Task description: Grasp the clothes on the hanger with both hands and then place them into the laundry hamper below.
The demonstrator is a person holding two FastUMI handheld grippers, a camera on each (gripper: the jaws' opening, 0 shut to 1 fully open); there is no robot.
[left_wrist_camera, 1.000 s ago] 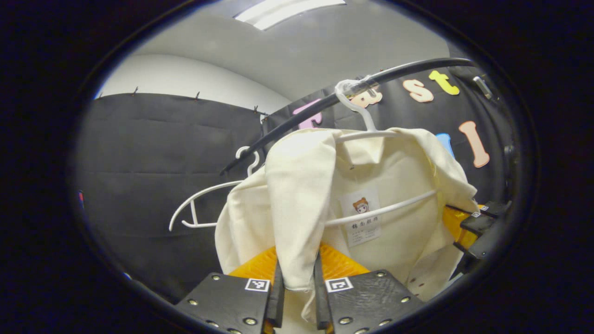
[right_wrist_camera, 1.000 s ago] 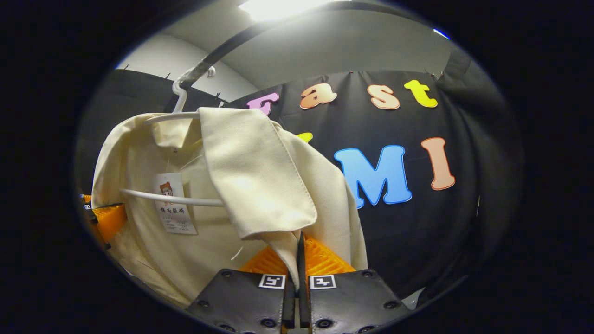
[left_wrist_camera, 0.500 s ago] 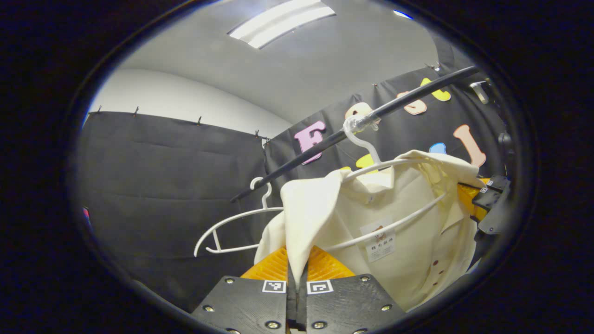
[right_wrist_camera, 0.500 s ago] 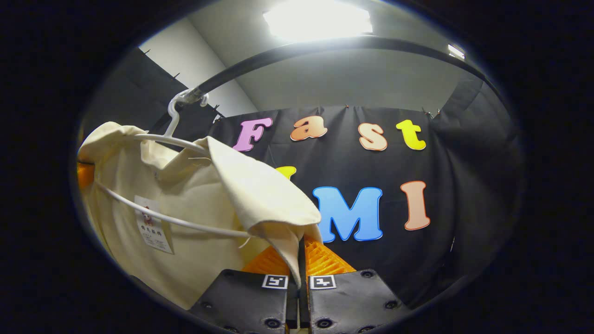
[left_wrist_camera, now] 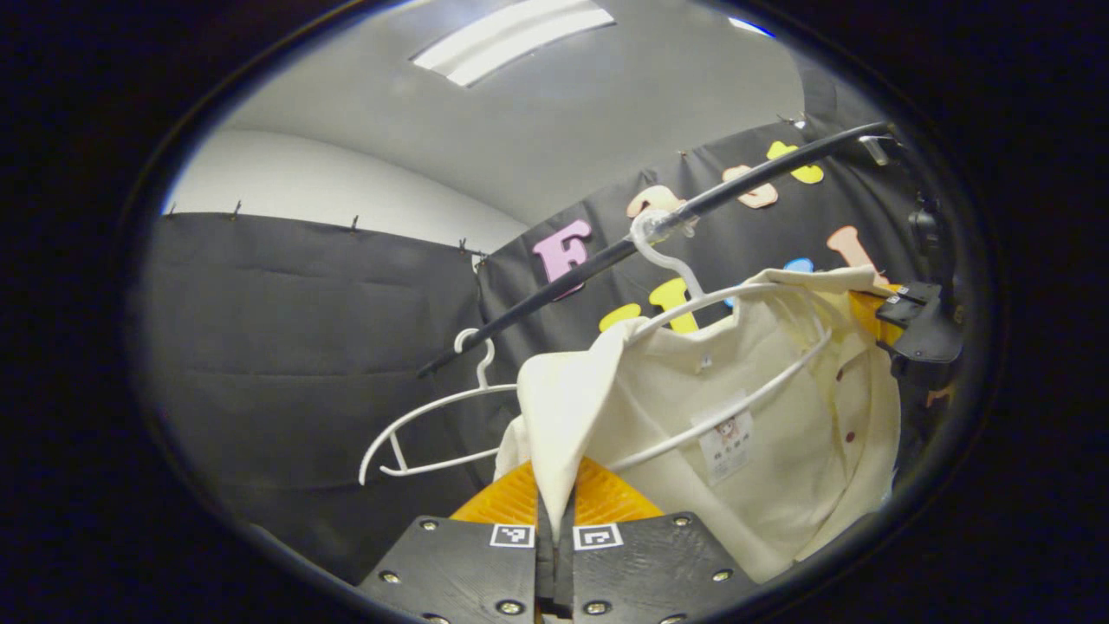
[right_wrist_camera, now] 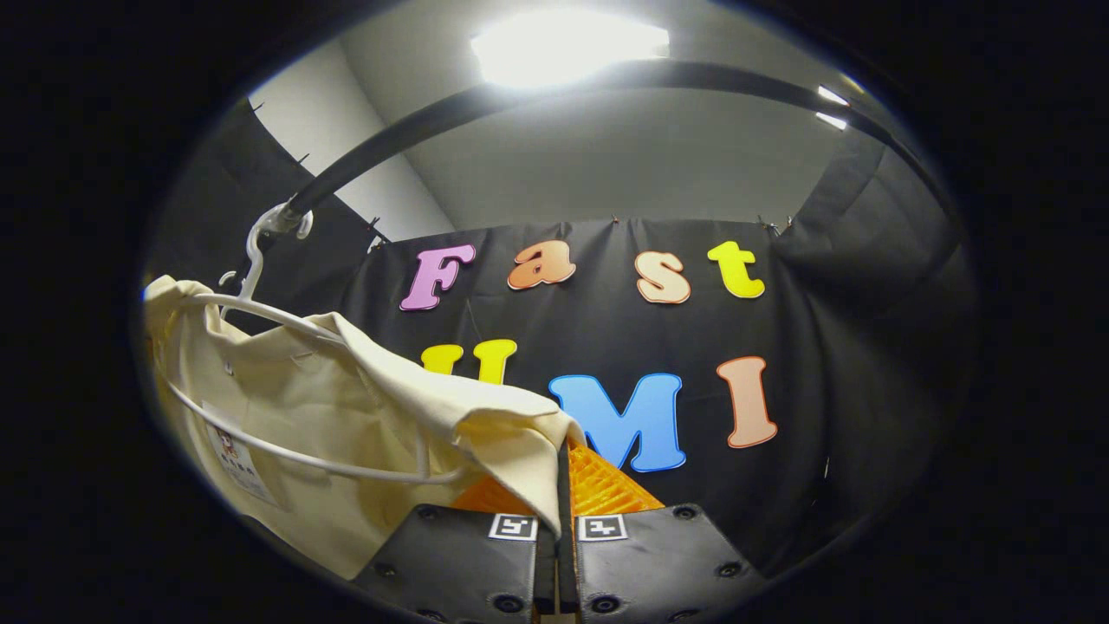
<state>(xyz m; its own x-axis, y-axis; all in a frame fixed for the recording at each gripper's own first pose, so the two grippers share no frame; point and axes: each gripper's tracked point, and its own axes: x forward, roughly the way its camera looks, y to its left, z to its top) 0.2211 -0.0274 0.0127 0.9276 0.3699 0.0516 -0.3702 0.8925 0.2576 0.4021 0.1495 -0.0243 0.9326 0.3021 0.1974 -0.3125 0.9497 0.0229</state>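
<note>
A cream shirt [left_wrist_camera: 736,407] hangs open on a white hanger [left_wrist_camera: 719,303] hooked over a black rail [left_wrist_camera: 606,256]. In the left gripper view, my left gripper [left_wrist_camera: 554,511] is shut on the shirt's near front edge. The right gripper [left_wrist_camera: 910,316] shows farther off at the shirt's other shoulder. In the right gripper view, the shirt [right_wrist_camera: 346,416] spreads left, lifted off the hanger [right_wrist_camera: 260,308] on my side. My right gripper [right_wrist_camera: 559,511] is shut on a folded corner of that cloth. The hanger's lower bar [right_wrist_camera: 303,455] crosses the shirt's inside.
A second, bare white hanger [left_wrist_camera: 433,425] hangs on the rail to the left of the shirt. The black rail [right_wrist_camera: 520,95] arches overhead in the right gripper view. Black cloth walls stand behind and to the sides.
The left gripper has closed fully on the shirt's edge. Both grippers have pulled the shirt's two sides outward and away, spreading it; the hanger and shirt now sit farther off in both views.
</note>
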